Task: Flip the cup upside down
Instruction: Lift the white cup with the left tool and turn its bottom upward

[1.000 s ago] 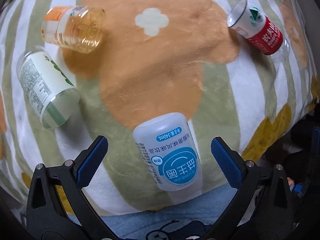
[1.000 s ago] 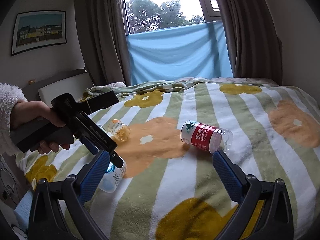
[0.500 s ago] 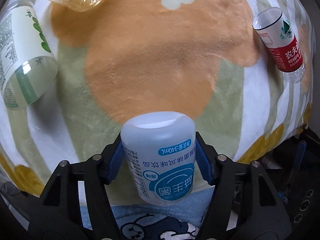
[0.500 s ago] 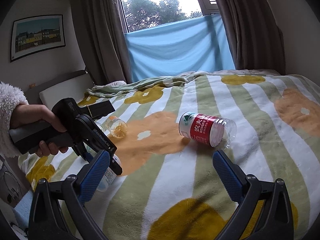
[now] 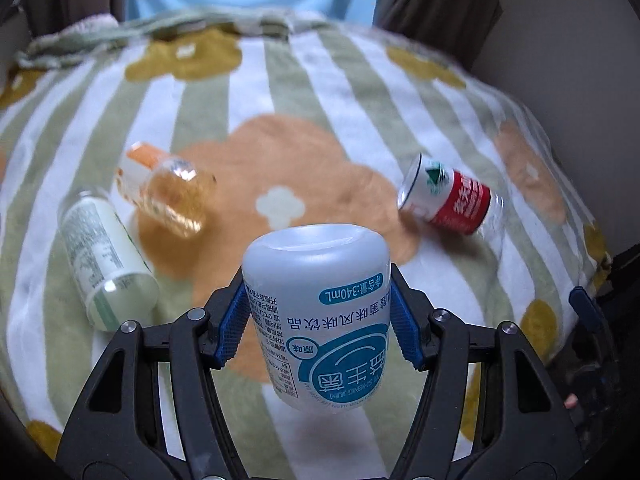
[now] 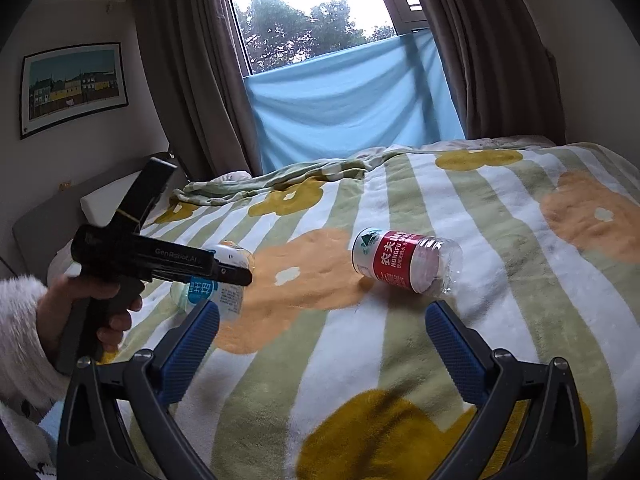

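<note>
Striped blanket [image 5: 304, 92] covers the bed, its far edge bunched. Left gripper [image 5: 318, 322] clamps the white cup [image 5: 320, 320] off the blanket, closed end forward. Right gripper [image 6: 320, 344] hangs wide, holding nothing. Red cup [image 5: 448, 200] lies toward the right edge, green cup [image 5: 106, 264] and orange cup [image 5: 168, 196] toward the left.

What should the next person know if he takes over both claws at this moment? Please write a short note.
Left claw: shut on the white cup with blue label, held above the blanket, closed end pointing away from the camera.
Right claw: open, holding nothing, above the blanket.
Lying on their sides: red-label cup, amber cup, green-label cup.
Done: the cup is grasped and raised.
Left: set it mouth-down on the blanket, then release.
</note>
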A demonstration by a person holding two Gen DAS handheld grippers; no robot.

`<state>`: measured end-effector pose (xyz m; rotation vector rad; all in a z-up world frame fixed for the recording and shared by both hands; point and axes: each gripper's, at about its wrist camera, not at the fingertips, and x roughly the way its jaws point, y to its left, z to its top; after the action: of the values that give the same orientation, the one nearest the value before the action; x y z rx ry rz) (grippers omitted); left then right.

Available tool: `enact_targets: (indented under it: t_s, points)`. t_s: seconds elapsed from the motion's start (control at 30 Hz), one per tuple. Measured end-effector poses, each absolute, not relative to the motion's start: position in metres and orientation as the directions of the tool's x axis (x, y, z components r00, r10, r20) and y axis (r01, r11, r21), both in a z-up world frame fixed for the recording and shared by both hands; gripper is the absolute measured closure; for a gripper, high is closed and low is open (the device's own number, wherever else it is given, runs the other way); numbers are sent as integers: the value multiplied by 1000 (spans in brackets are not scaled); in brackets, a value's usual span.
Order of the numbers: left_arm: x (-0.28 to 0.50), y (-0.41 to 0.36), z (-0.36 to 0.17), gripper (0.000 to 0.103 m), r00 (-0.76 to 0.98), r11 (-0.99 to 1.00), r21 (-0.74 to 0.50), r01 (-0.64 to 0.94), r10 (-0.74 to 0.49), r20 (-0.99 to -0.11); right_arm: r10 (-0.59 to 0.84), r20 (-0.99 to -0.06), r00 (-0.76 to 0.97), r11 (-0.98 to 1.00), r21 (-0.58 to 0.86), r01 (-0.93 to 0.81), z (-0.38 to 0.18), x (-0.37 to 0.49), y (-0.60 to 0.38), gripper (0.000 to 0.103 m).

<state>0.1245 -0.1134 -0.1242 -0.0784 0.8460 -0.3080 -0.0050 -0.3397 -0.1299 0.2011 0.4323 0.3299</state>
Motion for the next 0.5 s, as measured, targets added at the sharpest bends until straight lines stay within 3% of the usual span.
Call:
enact_targets:
  t_s: [0.1, 0.3, 0.5]
  points:
    - [132, -111, -130, 43, 718, 971, -141, 194, -238, -654, 350, -397, 848, 931, 251, -266, -131, -5, -339, 0]
    - [140, -105, -164, 43, 659, 969, -212, 127, -242, -712, 344, -422, 839, 936, 220, -274, -130, -9, -334, 0]
    - [136, -115, -170, 43, 617, 971, -146, 188, -232, -752, 350, -439, 827, 934, 229, -274, -135, -6, -330, 0]
